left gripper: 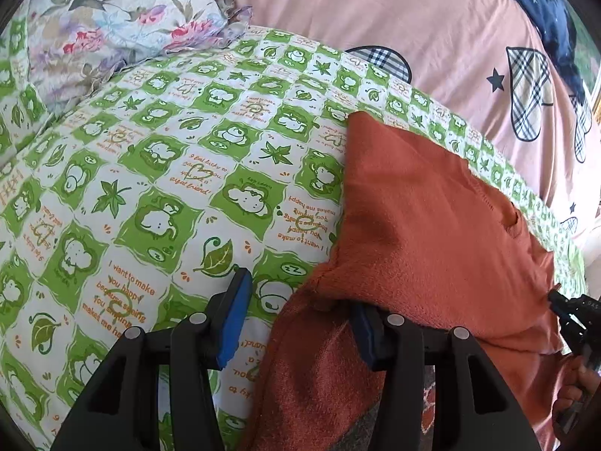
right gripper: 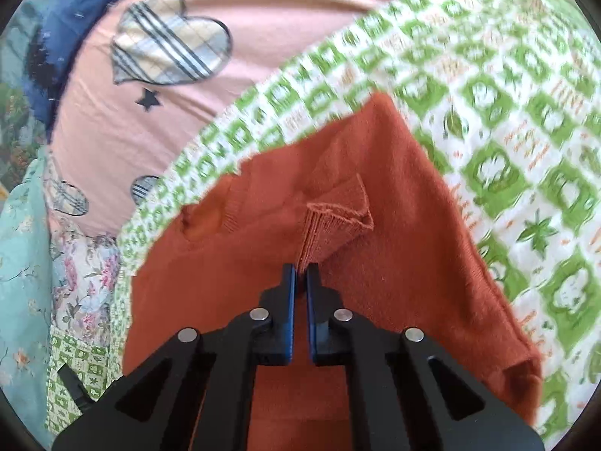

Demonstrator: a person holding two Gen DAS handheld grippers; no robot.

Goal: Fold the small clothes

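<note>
An orange knit sweater [left gripper: 424,225] lies on the green-and-white patterned bedcover [left gripper: 169,173]. My left gripper [left gripper: 300,297] stands half open at the sweater's near left edge. Its left pad is bare over the bedcover, and the knit drapes over its right finger [left gripper: 370,342]. My right gripper [right gripper: 300,272] is shut on the ribbed cuff [right gripper: 330,225] of a sleeve that is folded over the sweater [right gripper: 413,263]. In the left wrist view the right gripper [left gripper: 571,312] shows at the sweater's right edge, with a hand [left gripper: 574,387] behind it.
A pink duvet with plaid hearts [left gripper: 432,26] lies beyond the bedcover. A floral pillow [left gripper: 124,15] sits at the far left and dark blue cloth [left gripper: 548,11] at the far right. A pale blue floral fabric [right gripper: 22,263] borders the bed on the right wrist view's left.
</note>
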